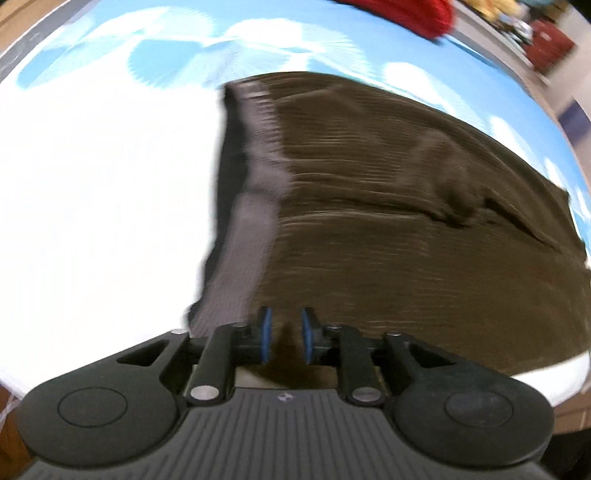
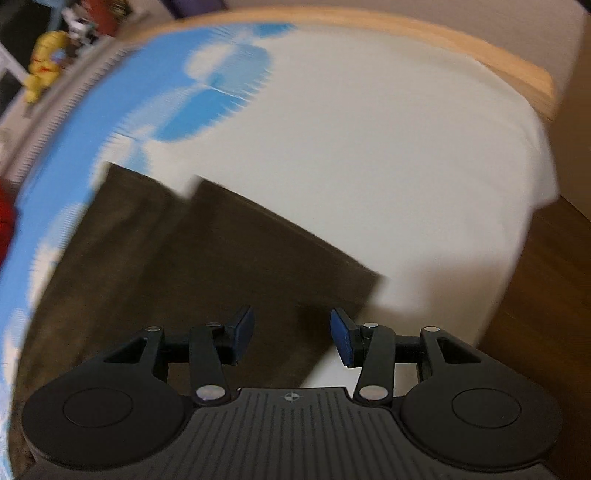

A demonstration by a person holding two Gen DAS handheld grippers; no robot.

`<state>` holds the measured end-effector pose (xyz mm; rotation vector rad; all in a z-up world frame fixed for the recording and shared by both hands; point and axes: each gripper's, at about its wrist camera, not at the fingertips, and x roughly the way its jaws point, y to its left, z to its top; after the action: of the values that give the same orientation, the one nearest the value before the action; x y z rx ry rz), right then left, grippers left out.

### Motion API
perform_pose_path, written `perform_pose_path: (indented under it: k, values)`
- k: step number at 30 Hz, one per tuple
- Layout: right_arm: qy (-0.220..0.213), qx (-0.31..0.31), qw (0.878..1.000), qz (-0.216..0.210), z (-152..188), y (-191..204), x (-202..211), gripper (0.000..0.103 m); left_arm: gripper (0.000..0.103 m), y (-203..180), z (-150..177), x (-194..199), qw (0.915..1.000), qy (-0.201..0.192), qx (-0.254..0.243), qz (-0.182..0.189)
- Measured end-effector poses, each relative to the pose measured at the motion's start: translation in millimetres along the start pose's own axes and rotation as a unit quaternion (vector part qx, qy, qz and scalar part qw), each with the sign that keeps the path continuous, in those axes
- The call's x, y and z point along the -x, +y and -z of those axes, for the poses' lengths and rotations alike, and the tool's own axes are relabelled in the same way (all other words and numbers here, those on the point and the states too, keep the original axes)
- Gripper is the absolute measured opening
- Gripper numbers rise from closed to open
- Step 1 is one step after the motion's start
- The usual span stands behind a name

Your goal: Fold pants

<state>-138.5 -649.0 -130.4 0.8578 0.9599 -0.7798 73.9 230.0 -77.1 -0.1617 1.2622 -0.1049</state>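
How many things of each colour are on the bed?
Brown: 1, the pants
Red: 1, a cloth at the far edge
Total: 2, lying on the blue and white sheet

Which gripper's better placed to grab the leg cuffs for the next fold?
Right, probably. The right gripper hovers open above the pants beside the two cuff ends. The left gripper is by the grey waistband, jaws narrowly apart, nothing between them.
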Motion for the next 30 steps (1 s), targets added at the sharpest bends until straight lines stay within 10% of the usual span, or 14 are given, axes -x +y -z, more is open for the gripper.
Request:
perform_pose_path:
  k: [17, 20, 23, 30]
  values:
    - [0.053, 0.001, 0.997, 0.055, 5.5, 0.6, -37.8, 0.05, 0.062, 19.4, -8.4, -40.3, 0.9964, 0.037, 0.002, -0.077]
    - [0.051, 0.012, 0.997, 0.055, 8.0, 3.5, -37.2, 0.041, 0.062, 21.9, -8.6, -46.1, 0.9958, 0.038, -0.006, -0.083]
    - [0.048, 0.016, 0.998, 0.028, 6.1, 9.9, -37.5, 0.008, 0.061, 20.4, -8.6, -47.2, 0.9963, 0.04, -0.017, -0.074]
    - [0.019, 0.033, 0.999, 0.03, 5.2, 15.2, -28.3, 0.002, 0.043, 15.9, -4.6, -44.9, 0.994, 0.035, -0.067, -0.078]
